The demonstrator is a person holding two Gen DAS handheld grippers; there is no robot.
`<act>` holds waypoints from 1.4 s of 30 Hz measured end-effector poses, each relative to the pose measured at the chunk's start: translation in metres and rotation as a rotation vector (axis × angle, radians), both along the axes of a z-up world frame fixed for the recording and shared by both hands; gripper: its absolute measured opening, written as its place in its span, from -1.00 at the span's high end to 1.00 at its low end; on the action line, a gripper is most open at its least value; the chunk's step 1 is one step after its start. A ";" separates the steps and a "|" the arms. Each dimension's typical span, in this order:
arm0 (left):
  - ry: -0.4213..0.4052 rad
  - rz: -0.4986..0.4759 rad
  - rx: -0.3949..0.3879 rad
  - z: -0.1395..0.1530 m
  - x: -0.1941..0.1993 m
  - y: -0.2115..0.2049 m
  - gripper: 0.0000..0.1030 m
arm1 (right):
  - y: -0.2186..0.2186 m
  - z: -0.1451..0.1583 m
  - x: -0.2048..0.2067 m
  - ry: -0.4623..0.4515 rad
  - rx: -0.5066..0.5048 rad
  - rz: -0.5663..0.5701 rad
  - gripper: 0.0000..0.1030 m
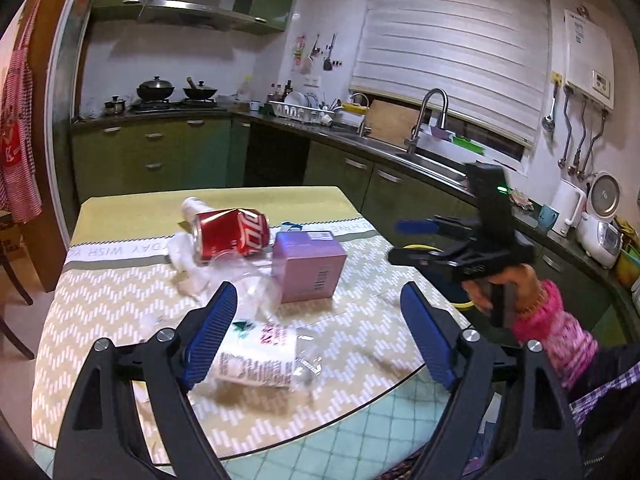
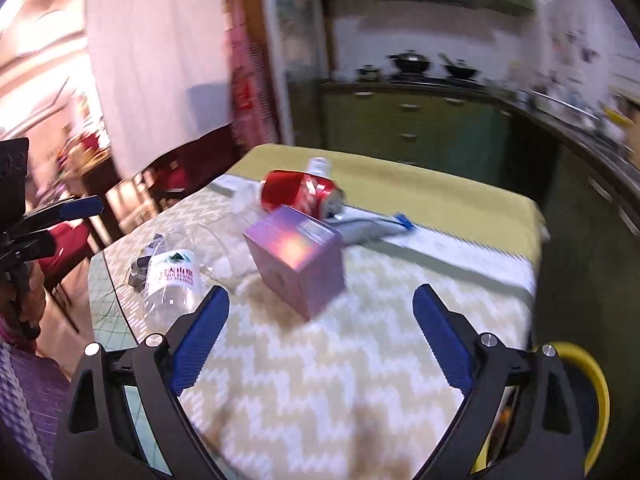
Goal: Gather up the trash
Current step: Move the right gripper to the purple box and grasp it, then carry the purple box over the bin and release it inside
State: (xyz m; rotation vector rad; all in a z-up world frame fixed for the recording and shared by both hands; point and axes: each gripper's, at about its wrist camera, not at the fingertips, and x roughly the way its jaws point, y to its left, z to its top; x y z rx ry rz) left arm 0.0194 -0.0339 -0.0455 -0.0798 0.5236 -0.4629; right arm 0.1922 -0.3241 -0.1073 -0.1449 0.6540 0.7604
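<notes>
Trash lies on the table [image 1: 112, 300]: a crushed red cola can [image 1: 230, 236], a purple box [image 1: 310, 266], white tissue [image 1: 186, 258], and a crushed clear plastic bottle [image 1: 260, 356] with a white label. My left gripper [image 1: 318, 314] is open and empty, its left pad beside the bottle. My right gripper [image 2: 320, 316] is open and empty over the table, the purple box [image 2: 298, 256] just ahead, the bottle [image 2: 172, 280] at its left and the can [image 2: 300, 194] further off. The right gripper also shows in the left wrist view [image 1: 404, 240], past the table's right edge.
A yellow-rimmed bin [image 2: 592, 384] stands below the table's right edge. A blue-and-white wrapper [image 2: 376, 224] lies behind the box. Kitchen counter with sink [image 1: 432, 160] runs along the back right. Dark chairs [image 2: 132, 200] stand at the table's left side.
</notes>
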 end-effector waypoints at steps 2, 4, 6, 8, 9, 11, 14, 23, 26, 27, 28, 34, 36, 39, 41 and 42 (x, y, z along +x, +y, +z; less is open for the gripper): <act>0.003 0.010 -0.004 -0.002 -0.002 0.008 -0.54 | 0.015 -0.009 0.017 0.014 -0.024 0.042 -0.79; 0.007 0.018 -0.010 -0.004 -0.001 0.013 -0.54 | 0.029 -0.017 0.033 0.041 -0.036 0.090 -0.79; 0.014 0.028 -0.019 -0.006 0.000 0.019 -0.54 | 0.038 -0.024 0.046 0.059 -0.041 0.118 -0.79; 0.024 0.038 -0.027 -0.008 0.002 0.025 -0.55 | 0.045 -0.030 0.049 0.065 -0.054 0.132 -0.79; 0.030 0.042 -0.032 -0.010 0.003 0.028 -0.55 | 0.050 -0.033 0.055 0.067 -0.064 0.140 -0.79; 0.042 0.049 -0.046 -0.013 0.005 0.035 -0.55 | 0.055 -0.037 0.061 0.071 -0.071 0.154 -0.79; 0.060 0.055 -0.064 -0.017 0.008 0.040 -0.55 | 0.061 -0.042 0.068 0.086 -0.075 0.180 -0.79; 0.081 0.070 -0.062 -0.024 0.015 0.044 -0.55 | 0.073 -0.054 0.080 0.119 -0.076 0.210 -0.72; 0.087 0.067 -0.062 -0.026 0.016 0.044 -0.55 | 0.075 -0.057 0.078 0.131 -0.080 0.218 -0.55; 0.089 0.066 -0.061 -0.026 0.017 0.043 -0.55 | 0.074 -0.057 0.076 0.126 -0.082 0.213 -0.52; 0.090 0.066 -0.060 -0.026 0.016 0.043 -0.55 | 0.074 -0.056 0.074 0.126 -0.082 0.211 -0.47; 0.091 0.063 -0.059 -0.025 0.016 0.042 -0.55 | 0.069 -0.054 0.057 0.122 -0.074 0.189 -0.27; 0.091 0.062 -0.057 -0.025 0.015 0.041 -0.55 | 0.066 -0.051 0.049 0.114 -0.065 0.173 -0.19; 0.090 0.059 -0.054 -0.025 0.013 0.040 -0.55 | 0.061 -0.045 0.035 0.101 -0.042 0.162 -0.10; 0.088 0.056 -0.050 -0.025 0.012 0.038 -0.55 | 0.059 -0.039 0.027 0.089 -0.029 0.151 -0.06; 0.088 0.055 -0.049 -0.025 0.011 0.037 -0.55 | 0.056 -0.034 0.022 0.080 -0.017 0.143 -0.06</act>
